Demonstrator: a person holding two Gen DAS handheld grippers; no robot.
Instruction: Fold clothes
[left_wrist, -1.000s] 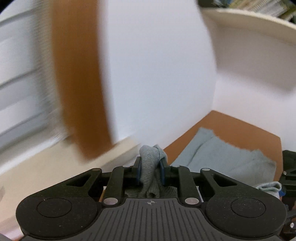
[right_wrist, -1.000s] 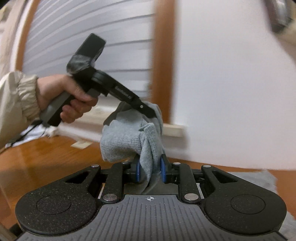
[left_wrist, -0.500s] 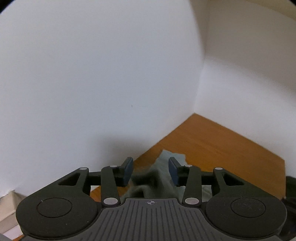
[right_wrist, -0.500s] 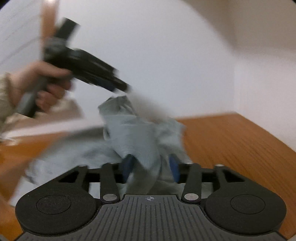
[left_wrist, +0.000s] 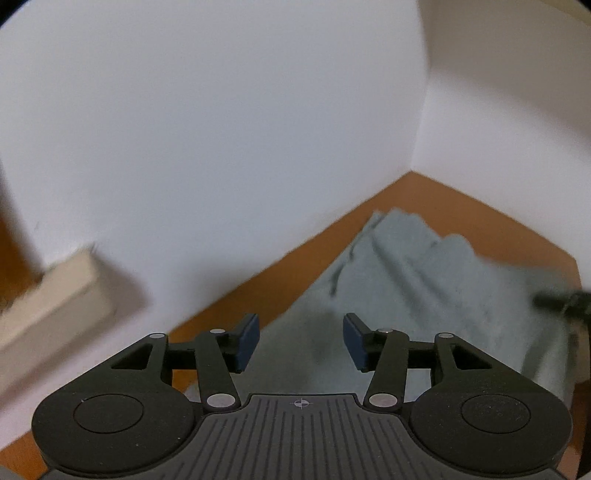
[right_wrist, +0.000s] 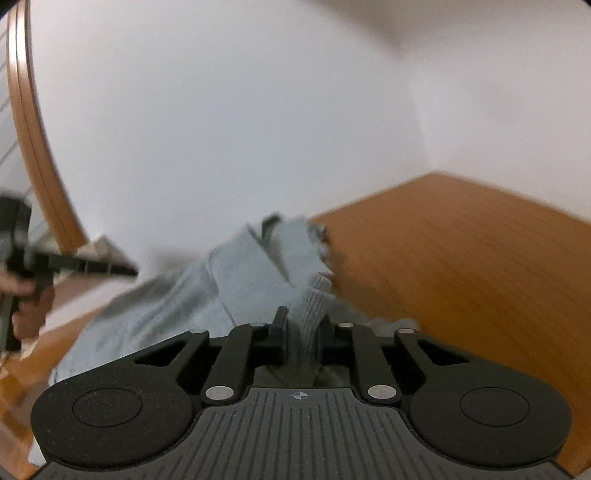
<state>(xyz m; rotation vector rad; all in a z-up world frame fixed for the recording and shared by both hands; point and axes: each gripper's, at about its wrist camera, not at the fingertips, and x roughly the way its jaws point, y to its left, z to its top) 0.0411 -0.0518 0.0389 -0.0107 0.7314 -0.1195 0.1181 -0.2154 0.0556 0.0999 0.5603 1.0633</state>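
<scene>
A light grey knit garment lies rumpled on the wooden table in the corner. My left gripper hovers just above its near part. Its jaws are opening, and no cloth is between the blue pads. In the right wrist view the garment spreads to the left, and its ribbed cuff stands up between the fingers of my right gripper. The right jaws are closing and pinch the cuff. The left gripper, held by a hand, shows blurred at the left edge.
The brown wooden table runs into a corner of two white walls. A beige ledge juts out at the left. A curved wooden frame stands at the far left of the right wrist view.
My left gripper let go of the grey cloth, opened and sank toward the table. My right gripper opened, swung over and closed on the ribbed cuff. The garment now rests on the table.
</scene>
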